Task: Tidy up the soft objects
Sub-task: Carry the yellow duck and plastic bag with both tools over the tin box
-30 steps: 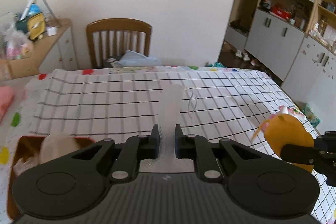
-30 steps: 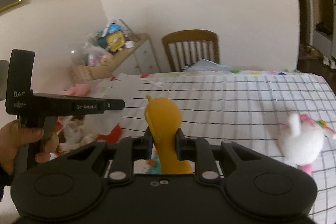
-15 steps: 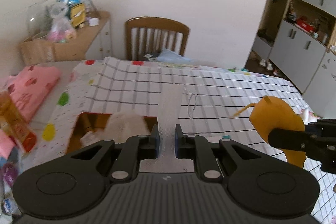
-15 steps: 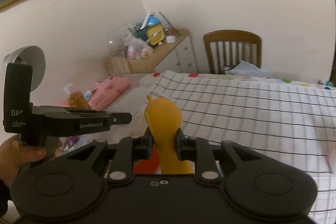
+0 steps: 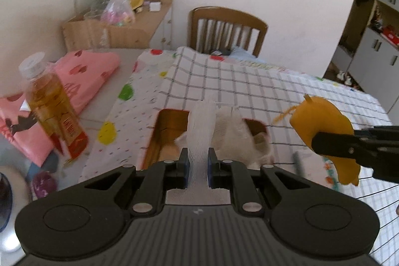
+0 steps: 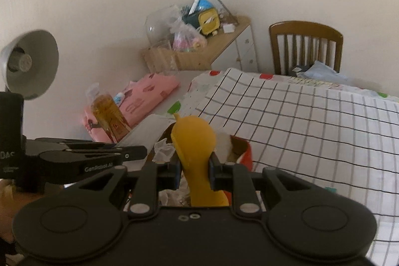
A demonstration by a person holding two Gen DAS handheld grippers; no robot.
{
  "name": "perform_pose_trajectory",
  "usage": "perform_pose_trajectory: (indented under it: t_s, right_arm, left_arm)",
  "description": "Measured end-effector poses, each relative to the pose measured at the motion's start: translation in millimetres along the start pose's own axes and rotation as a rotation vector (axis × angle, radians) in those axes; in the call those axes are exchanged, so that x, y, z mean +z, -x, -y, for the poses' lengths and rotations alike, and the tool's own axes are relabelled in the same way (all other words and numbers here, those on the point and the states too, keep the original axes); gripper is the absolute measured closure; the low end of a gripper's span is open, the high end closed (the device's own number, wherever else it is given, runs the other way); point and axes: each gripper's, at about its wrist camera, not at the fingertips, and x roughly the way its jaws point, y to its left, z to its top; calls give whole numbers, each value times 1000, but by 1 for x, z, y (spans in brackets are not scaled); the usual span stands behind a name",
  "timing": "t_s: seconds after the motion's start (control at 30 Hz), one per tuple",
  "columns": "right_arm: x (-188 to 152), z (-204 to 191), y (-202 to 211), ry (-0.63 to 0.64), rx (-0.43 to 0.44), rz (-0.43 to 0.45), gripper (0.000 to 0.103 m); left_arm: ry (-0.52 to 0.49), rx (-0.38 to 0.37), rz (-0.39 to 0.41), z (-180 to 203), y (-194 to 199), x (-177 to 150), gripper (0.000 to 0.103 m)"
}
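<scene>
My left gripper (image 5: pixel 197 163) is shut on a white mesh foam sleeve (image 5: pixel 201 126) that stands up between its fingers. It hangs just above an open cardboard box (image 5: pixel 172 121) with a red side that holds a white plush (image 5: pixel 234 136). My right gripper (image 6: pixel 194 172) is shut on a yellow soft toy (image 6: pixel 194 141), held over the same box (image 6: pixel 243 153). The yellow toy (image 5: pixel 321 126) and right gripper also show at the right of the left wrist view. The left gripper shows from the side in the right wrist view (image 6: pixel 139 153).
The box sits at the left edge of a checked tablecloth (image 5: pixel 249 86). A bottle of amber drink (image 5: pixel 52 104) and pink folded cloth (image 5: pixel 82 74) lie left of it. A wooden chair (image 5: pixel 227 29) stands behind the table, a cluttered cabinet (image 5: pixel 119 24) at back left, a lamp (image 6: pixel 30 64) at left.
Both grippers have swung left across the table with their objects and now hang over the box. The bottle and pink cloth have come into view.
</scene>
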Motion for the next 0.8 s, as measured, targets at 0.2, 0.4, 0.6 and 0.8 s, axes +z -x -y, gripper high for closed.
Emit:
perform_pose_trajectory:
  t_s: [0.2,0.4,0.6,0.8]
  right_arm:
    - [4,-3,-44,18,-20,-64,83]
    - [6,5,-82,18,-44,-125,82]
    - [6,9,-112,17,-55,-173,81]
    - [4,15,-131,13,-70,-204,81]
  left_arm:
    - [20,24,-48,-17,-19,-7,90]
    - [3,27,-94,-18,-37,-17,90]
    - [-21,21,-112,-9,-52,-13,90]
    - [-35,12,-145,-5,-68,-11,90]
